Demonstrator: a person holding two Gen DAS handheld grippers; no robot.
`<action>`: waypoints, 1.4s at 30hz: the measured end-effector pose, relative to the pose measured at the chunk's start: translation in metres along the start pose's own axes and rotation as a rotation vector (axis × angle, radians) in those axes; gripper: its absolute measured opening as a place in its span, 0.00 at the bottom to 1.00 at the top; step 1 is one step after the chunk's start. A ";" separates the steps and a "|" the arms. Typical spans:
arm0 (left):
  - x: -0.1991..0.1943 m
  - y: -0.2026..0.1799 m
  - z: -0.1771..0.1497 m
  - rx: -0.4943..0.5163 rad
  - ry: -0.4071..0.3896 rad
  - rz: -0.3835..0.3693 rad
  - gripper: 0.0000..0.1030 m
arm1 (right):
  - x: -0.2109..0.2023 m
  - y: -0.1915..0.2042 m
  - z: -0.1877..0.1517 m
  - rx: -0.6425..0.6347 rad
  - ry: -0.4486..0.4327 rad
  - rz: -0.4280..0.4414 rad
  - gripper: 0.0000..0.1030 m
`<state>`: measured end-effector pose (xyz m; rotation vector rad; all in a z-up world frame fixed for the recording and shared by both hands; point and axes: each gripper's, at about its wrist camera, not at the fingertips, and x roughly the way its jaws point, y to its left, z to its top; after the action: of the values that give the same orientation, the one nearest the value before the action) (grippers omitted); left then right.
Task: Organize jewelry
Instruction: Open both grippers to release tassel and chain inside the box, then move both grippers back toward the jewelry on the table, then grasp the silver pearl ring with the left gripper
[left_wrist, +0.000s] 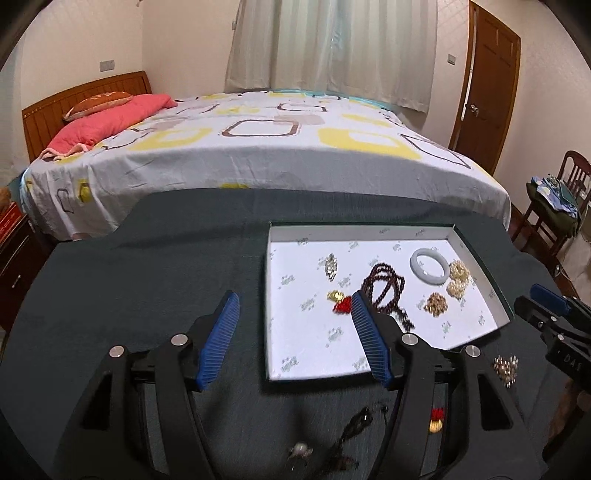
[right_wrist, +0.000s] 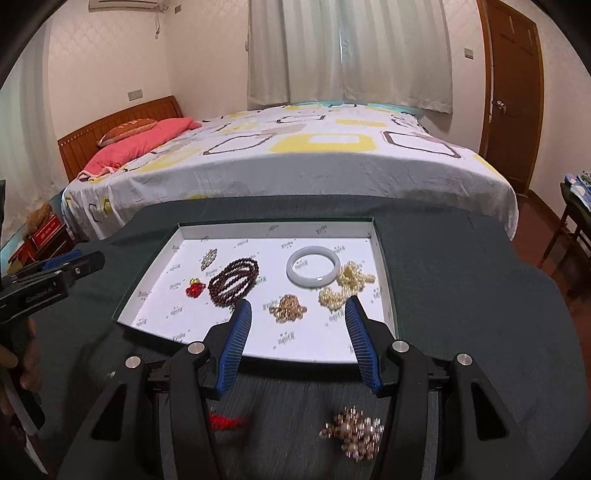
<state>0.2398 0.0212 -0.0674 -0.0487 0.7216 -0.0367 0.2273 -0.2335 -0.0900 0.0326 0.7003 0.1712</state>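
Dark green cloth (right_wrist: 461, 295) under white tray (right_wrist: 384, 273), patterned bed (right_wrist: 295, 166) behind, left gripper (left_wrist: 293, 321) spread, right gripper (right_wrist: 297, 321) spread

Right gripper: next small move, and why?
Probably lower the right gripper onto the gold-and-pearl cluster lying on the dark cloth just below it. Its jaws are open and empty, and that piece is still outside the white tray, where most jewelry already lies.
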 end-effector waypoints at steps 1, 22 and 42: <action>-0.002 0.001 -0.003 -0.003 0.005 0.001 0.60 | -0.001 0.000 -0.002 0.000 0.003 0.000 0.51; 0.017 0.008 -0.100 0.010 0.218 0.009 0.39 | -0.006 -0.017 -0.073 0.044 0.133 -0.040 0.51; 0.024 0.005 -0.110 0.039 0.255 -0.024 0.21 | 0.001 -0.016 -0.081 0.050 0.159 -0.034 0.51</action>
<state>0.1852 0.0211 -0.1657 -0.0151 0.9752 -0.0810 0.1782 -0.2517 -0.1540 0.0556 0.8635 0.1239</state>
